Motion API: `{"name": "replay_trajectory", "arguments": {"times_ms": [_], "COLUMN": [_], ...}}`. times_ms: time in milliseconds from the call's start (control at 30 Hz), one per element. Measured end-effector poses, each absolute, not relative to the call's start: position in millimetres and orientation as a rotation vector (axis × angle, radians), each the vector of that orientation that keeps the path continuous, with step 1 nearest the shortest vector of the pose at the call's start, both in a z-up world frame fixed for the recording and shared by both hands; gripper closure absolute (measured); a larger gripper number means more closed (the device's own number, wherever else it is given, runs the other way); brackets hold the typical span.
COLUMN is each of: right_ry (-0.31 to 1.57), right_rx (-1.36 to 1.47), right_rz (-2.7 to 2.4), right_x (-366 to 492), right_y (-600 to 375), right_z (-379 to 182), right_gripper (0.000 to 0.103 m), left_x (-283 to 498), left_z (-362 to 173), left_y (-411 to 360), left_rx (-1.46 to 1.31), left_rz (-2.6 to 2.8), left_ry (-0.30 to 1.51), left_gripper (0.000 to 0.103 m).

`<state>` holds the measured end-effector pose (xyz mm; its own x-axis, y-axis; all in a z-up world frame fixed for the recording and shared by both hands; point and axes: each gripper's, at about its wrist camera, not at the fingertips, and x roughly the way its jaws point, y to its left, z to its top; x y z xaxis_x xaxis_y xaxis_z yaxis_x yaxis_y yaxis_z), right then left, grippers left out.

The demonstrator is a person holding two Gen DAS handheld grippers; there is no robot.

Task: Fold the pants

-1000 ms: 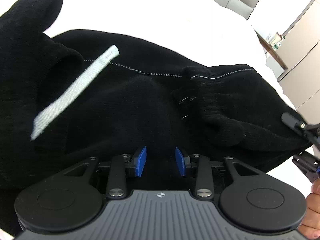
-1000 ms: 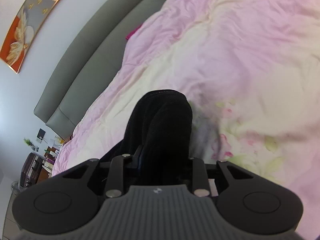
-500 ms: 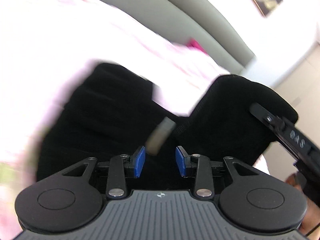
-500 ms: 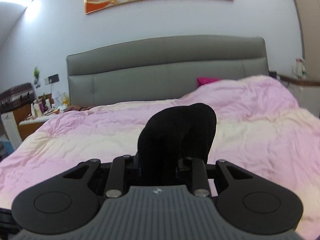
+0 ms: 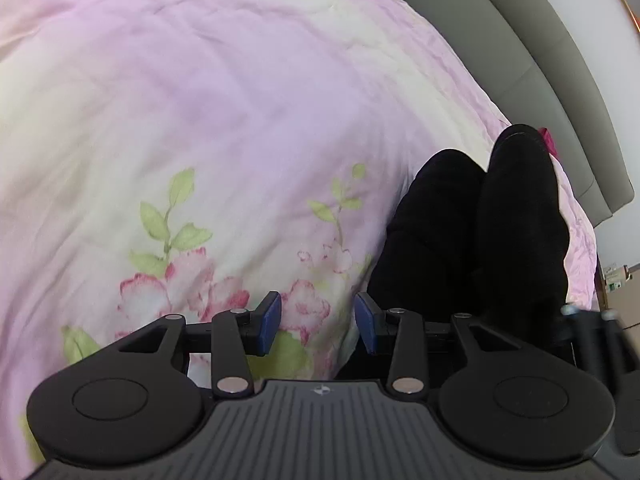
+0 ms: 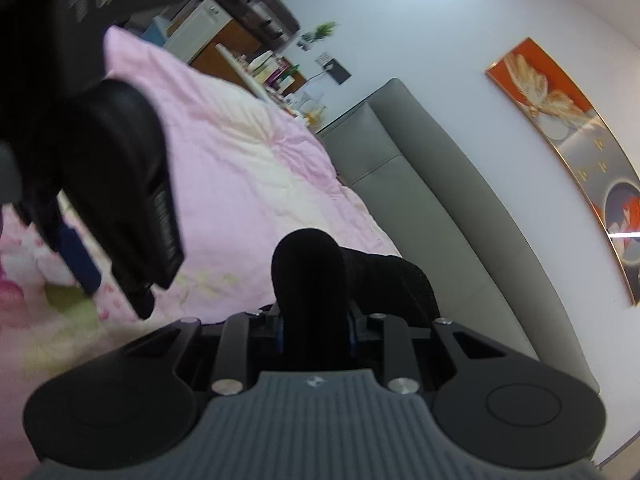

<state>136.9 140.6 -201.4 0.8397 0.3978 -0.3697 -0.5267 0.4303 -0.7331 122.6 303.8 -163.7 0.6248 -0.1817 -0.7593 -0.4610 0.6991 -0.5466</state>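
The black pants hang bunched at the right of the left wrist view, above the pink floral bedcover. My left gripper is open and empty, its blue pads apart, just left of the pants. In the right wrist view my right gripper is shut on a thick fold of the black pants, which bulges up between the fingers. The left gripper's body shows blurred at the left of that view.
A grey padded headboard runs behind the bed. A cluttered bedside cabinet stands at the far side. An orange framed picture hangs on the white wall. A pink item lies by the headboard.
The left gripper has swung off the pants and now looks down at the floral bedcover. The right gripper has tilted while lifting the pants, still shut on them.
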Motion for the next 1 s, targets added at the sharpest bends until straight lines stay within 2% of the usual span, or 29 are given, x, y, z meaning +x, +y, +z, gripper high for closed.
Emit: {"name": "replay_trajectory", "arguments": {"times_ms": [67,133,233,267,333,367,400,433,467,567,733,867,933,1000], "right_ry": [0.161,0.164,0.117,0.124,0.139,0.139,0.134,0.128,0.124,0.149,0.248,0.265,0.242,0.231], "right_rx": [-1.067,-1.148,-1.195,-1.179,-1.122,-1.091,-1.059,-1.025,-1.000,-0.953,-0.966,-0.986,-0.990,-1.012], "right_rz": [0.604,0.648,0.664,0.679,0.706,0.708,0.703,0.694,0.683,0.631,0.563,0.520,0.492,0.479], "right_x": [138,135,127,126,121,117,114,109,107,106,112,123,126,132], "right_y": [141,137,131,127,115,108,100,90,81,53,21,20,23,24], "right_z": [-224,-240,-237,-229,-211,-201,-191,-183,-176,-166,-185,-203,-205,-209], "right_gripper": [0.077,0.070,0.061,0.061,0.053,0.051,0.044,0.038,0.036,0.036,0.036,0.038,0.045,0.047], "left_x": [123,129,131,131,134,136,139,143,146,160,175,159,154,162], "left_z": [-162,-159,-150,-145,-133,-130,-125,-122,-120,-118,-112,-96,-90,-91], "left_y": [309,310,314,313,310,306,303,300,298,289,281,281,276,267], "left_rx": [-0.792,-0.767,-0.765,-0.770,-0.768,-0.759,-0.745,-0.735,-0.730,-0.723,-0.690,-0.693,-0.687,-0.670], "left_rz": [0.193,0.207,0.190,0.170,0.110,0.083,0.053,0.029,0.009,-0.014,-0.015,0.053,0.033,-0.019], "left_ry": [0.891,0.886,0.852,0.834,0.800,0.792,0.788,0.792,0.798,0.815,0.828,0.721,0.693,0.748], "left_gripper": [0.058,0.058,0.057,0.056,0.039,0.035,0.027,0.022,0.022,0.022,0.022,0.021,0.012,0.011]}}
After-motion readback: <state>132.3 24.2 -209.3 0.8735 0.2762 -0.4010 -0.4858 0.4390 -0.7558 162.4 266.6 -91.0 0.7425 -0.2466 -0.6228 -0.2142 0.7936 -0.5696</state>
